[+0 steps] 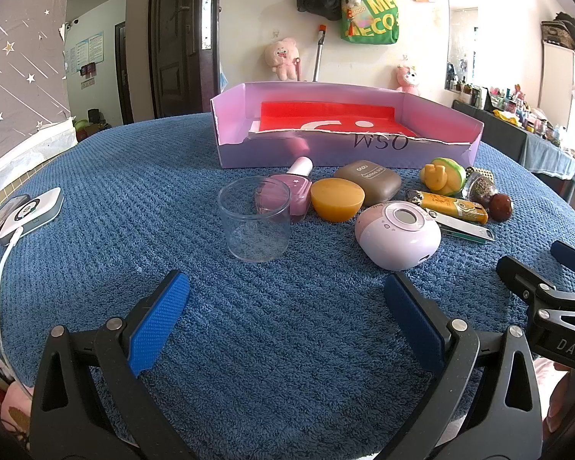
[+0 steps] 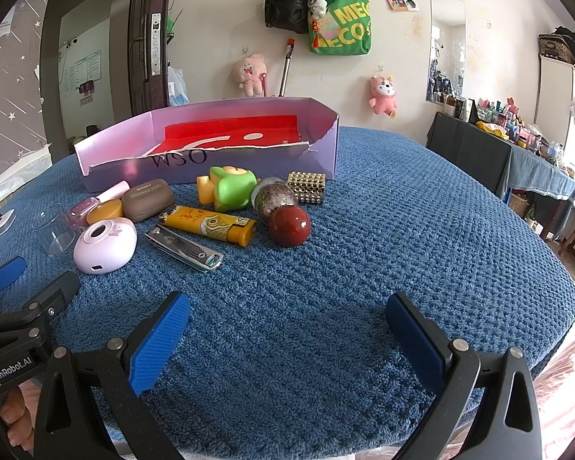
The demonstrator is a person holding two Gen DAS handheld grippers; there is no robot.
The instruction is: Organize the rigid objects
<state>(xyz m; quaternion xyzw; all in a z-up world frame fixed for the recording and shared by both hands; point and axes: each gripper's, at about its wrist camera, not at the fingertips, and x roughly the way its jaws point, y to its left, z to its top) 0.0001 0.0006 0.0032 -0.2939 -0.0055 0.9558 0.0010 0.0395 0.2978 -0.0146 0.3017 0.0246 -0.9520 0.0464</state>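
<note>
Both grippers, left gripper (image 1: 285, 316) and right gripper (image 2: 287, 339), gape empty above the blue towel (image 1: 287, 345); nail clipper (image 2: 184, 249) beside lighter (image 2: 211, 226).

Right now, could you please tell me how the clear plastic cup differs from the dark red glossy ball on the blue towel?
The clear plastic cup is see-through and hollow; the dark red glossy ball is opaque and looks solid. The cup stands upright on a flat base at the left end of the cluster, while the ball is round, at the right end, against a speckled bottle. Both rest on the blue towel in front of the purple box, untouched by either gripper.
</note>
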